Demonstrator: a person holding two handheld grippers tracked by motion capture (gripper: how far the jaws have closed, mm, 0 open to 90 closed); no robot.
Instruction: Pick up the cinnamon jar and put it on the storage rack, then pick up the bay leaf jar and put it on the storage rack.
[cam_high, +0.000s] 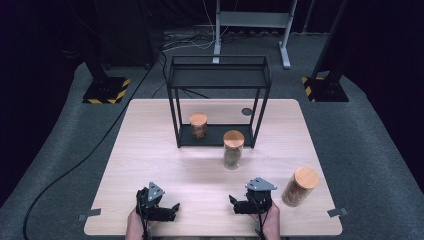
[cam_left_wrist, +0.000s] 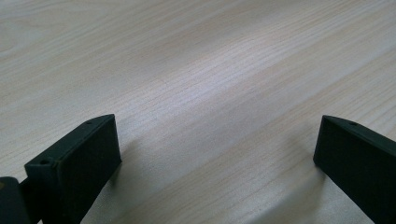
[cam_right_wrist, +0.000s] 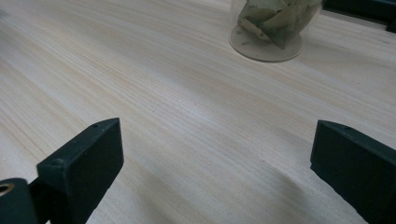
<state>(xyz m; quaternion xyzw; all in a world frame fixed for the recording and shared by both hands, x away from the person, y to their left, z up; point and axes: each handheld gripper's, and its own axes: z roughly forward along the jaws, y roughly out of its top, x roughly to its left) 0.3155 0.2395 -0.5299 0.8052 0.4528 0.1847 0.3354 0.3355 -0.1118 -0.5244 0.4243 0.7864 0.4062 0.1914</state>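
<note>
Three glass jars with round wooden lids are on the light wood table (cam_high: 150, 150). One jar (cam_high: 198, 125) stands on the bottom shelf of a black wire rack (cam_high: 219, 77). A second jar (cam_high: 233, 149), holding dried leaves, stands just in front of the rack. The third jar (cam_high: 300, 186) stands near the right front corner. My left gripper (cam_high: 162, 207) rests low at the front left, open over bare wood (cam_left_wrist: 217, 140). My right gripper (cam_high: 240, 204) sits at the front centre-right, open (cam_right_wrist: 217, 140), with the leaf jar (cam_right_wrist: 271, 23) farther ahead of it.
The rack's upper shelf holds nothing. A small dark round spot (cam_high: 246, 111) marks the table beside the rack. Stand bases with yellow-black stripes (cam_high: 106, 90) (cam_high: 325, 89) sit on the grey floor beyond the table, with cables trailing.
</note>
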